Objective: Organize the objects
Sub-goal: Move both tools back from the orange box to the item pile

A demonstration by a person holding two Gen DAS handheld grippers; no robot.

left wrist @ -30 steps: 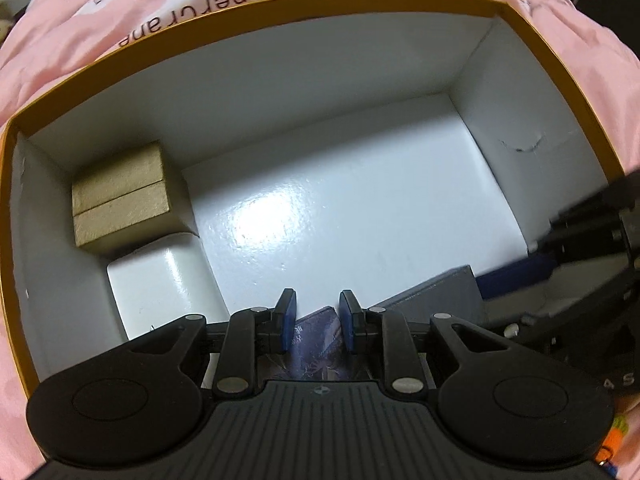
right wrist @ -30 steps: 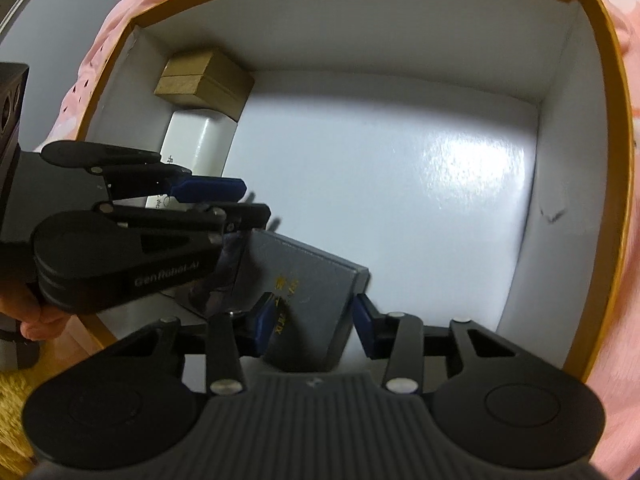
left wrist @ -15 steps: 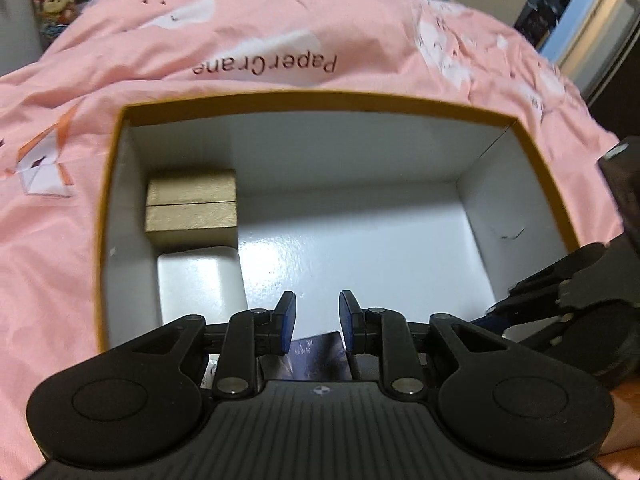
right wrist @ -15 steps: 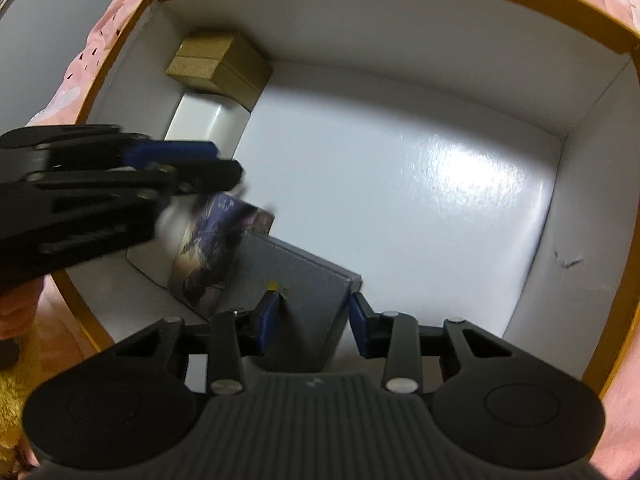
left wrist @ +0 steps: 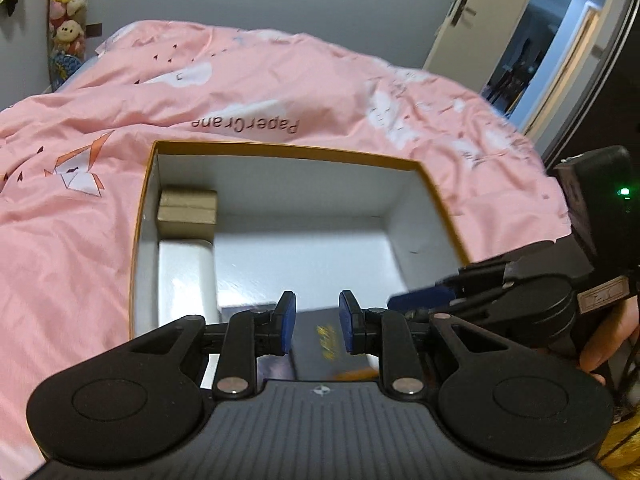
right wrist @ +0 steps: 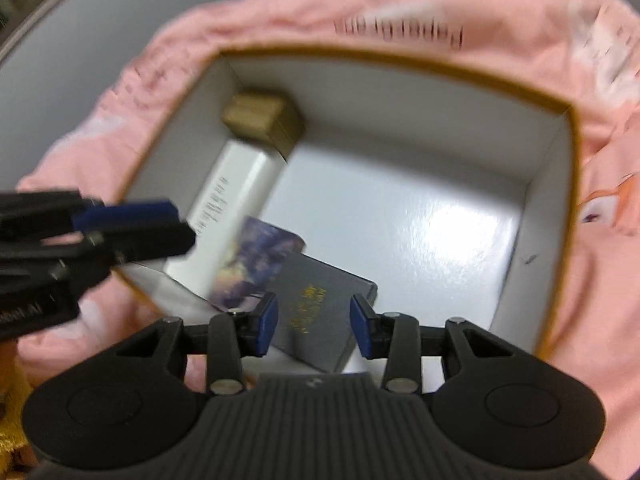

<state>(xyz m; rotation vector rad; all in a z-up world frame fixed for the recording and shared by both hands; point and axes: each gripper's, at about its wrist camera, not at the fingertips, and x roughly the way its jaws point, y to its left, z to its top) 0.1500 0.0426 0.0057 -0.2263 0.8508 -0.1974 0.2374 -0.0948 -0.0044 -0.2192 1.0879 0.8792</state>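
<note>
My left gripper hangs with its blue pads parted, nothing between them. My right gripper is spread wider, its pads also apart and gripping nothing. The two tools point toward each other, the right one entering the left view from the side, my hand wrapped round its handle.

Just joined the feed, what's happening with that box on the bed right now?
A person with two handheld grippers is packing small items into the open orange-rimmed box on the pink bedding. A gold box, white box, picture card and grey box sit along one side. The left gripper and right gripper are both open, holding nothing, above the box's near edge.
</note>
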